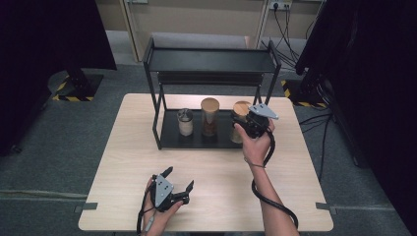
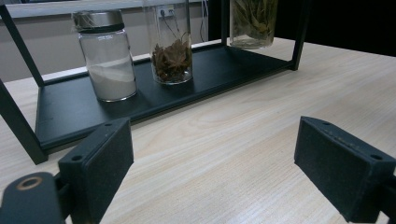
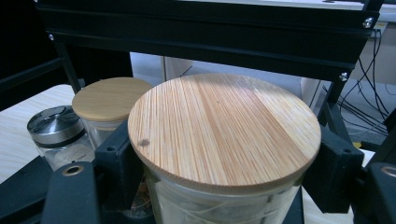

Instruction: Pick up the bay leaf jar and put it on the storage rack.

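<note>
I see the table (image 1: 216, 162) first, pale wood, with a black rack (image 1: 209, 61) standing at its far side. The rack's bottom shelf (image 2: 140, 93) carries three jars in a row. The right jar (image 3: 224, 135) is the one in hand — it stands at the right end of the shelf, and my right gripper (image 1: 253, 123) is clamped round its glass just under the bamboo lid, one black pad on each side, as the right gripper view shows from close up. The middle jar (image 1: 209, 117) also has a bamboo lid and holds brown dried pieces; it stands just beside the gripped one. The left jar (image 2: 106, 56) is shorter, has a metal lid and holds white powder. My left gripper (image 1: 178, 186) rests low over the near edge of the table, well apart from the rack — its jaws stand wide with nothing between them
</note>
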Motion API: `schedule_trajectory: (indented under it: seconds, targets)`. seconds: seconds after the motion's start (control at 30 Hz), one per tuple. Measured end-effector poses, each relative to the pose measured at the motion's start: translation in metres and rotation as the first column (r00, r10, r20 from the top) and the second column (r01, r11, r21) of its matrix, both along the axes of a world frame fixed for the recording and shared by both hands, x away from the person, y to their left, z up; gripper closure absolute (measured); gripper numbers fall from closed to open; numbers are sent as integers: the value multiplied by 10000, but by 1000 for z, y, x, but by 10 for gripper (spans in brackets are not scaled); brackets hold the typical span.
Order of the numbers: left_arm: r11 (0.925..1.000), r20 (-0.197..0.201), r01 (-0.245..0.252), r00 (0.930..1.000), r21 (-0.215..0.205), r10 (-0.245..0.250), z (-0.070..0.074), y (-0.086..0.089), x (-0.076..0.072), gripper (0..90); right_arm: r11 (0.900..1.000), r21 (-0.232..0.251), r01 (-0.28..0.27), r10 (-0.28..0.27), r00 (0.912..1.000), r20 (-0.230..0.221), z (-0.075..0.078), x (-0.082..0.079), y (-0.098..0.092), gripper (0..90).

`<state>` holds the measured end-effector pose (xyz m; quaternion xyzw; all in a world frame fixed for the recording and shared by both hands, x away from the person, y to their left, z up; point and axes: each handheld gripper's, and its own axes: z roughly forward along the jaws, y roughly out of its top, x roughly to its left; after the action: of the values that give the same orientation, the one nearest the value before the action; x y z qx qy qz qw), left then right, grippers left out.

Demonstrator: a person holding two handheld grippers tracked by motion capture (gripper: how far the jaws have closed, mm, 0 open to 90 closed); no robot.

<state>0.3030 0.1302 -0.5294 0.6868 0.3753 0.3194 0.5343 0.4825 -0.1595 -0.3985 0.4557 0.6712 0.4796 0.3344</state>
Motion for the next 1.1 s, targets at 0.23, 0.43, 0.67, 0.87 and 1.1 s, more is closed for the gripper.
schedule_trajectory:
  seconds: [0.23,0.43,0.67,0.87,1.1]
  targets:
    - [10000,10,6,10000,6,-6,0,0,0,112,10000,-10,73,-73,9999,-74,0,6,1,254]
    - [10000,20,3,10000,39,-3,0,0,0,113,9999,9,122,-122,9998,-139,-2,10,1,253]
    - [10000,0,6,10000,15,-6,0,0,0,113,9999,28,156,-155,9996,-233,-5,14,3,254]
    - [10000,18,15,10000,30,-15,0,0,0,114,9998,39,200,-199,9993,-326,-7,18,5,254]
    - [10000,35,22,10000,53,-22,0,0,0,114,9997,37,249,-247,9990,-385,-8,22,6,253]
